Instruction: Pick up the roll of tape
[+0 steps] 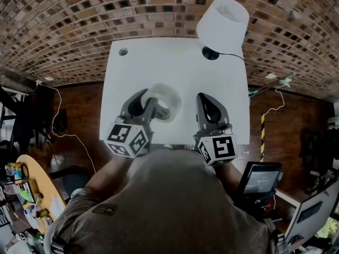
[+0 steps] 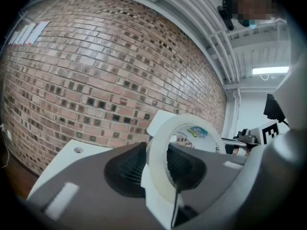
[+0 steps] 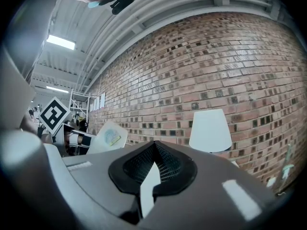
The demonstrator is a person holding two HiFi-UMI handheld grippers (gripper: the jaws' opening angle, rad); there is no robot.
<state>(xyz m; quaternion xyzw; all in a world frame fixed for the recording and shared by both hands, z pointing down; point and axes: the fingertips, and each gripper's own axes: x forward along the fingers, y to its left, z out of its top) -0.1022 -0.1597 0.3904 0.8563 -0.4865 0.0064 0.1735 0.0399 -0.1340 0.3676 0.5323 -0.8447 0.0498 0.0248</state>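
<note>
Left gripper (image 2: 160, 166): fingers (image 2: 122, 169) clamped across the wall of the roll of tape (image 2: 158, 138), one finger inside its core; the roll's lower edge is hidden behind them. Right gripper (image 3: 153, 166): fingers closed together, nothing between. White bench (image 1: 175, 62) beneath both, near edge cut off by the person (image 1: 175, 205). Lamp (image 1: 223, 21) at the far right corner.

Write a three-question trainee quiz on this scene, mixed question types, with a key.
1. True or false: the right gripper holds the roll of tape.
2. What stands at the far right corner of the table? A) lamp B) mug C) box
3. Fill in: the left gripper is shut on the ____.

Key: 1 false, as its jaws are shut on nothing; 2 A; 3 roll of tape.
</note>
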